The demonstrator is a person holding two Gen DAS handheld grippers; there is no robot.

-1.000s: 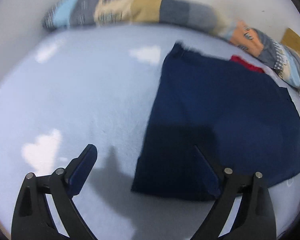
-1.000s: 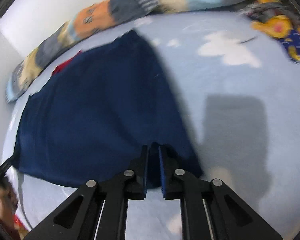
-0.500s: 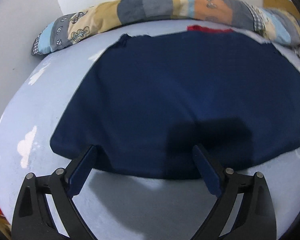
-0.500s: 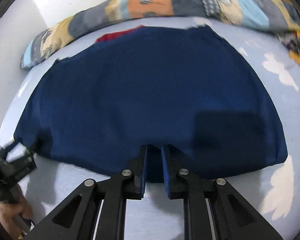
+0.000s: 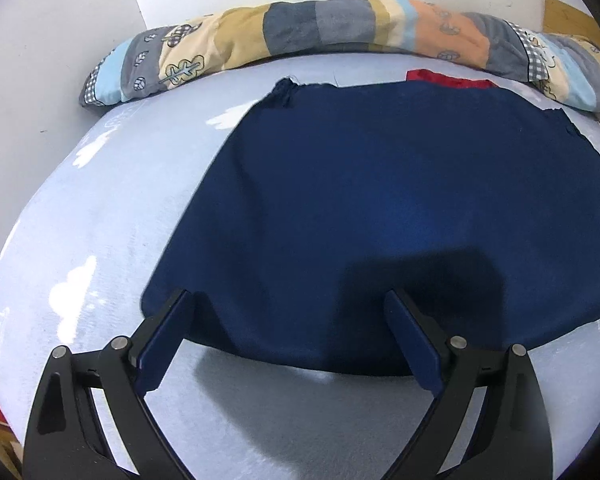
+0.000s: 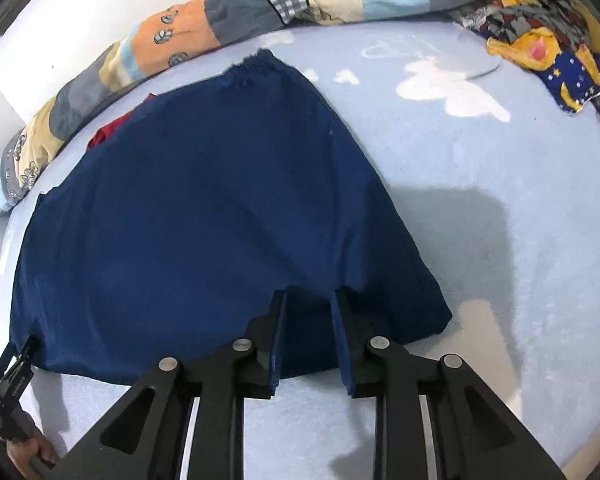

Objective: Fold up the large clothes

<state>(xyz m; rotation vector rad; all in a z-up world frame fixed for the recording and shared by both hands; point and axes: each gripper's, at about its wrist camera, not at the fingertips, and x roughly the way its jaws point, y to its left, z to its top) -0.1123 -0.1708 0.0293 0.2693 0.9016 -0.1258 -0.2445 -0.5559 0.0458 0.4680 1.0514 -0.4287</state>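
Note:
A large navy blue garment [image 5: 380,200] lies folded flat on the light blue bed sheet [image 5: 100,220]; it also shows in the right wrist view [image 6: 204,208]. A red piece [image 5: 448,79] peeks out at its far edge. My left gripper [image 5: 288,300] is wide open, its fingers above the garment's near edge, holding nothing. My right gripper [image 6: 310,300] is slightly open over the near right part of the garment, with cloth seen between the pads but not pinched. The left gripper also shows at the left edge of the right wrist view [image 6: 14,376].
A long patchwork bolster [image 5: 340,36] lies along the wall behind the garment. A yellow and dark blue patterned cloth [image 6: 556,56] sits at the far right of the bed. White walls bound the bed at back and left.
My right gripper has parted from shut to slightly open, letting go of the garment's edge. My left gripper swung to face the garment and stayed open. The garment now lies flat.

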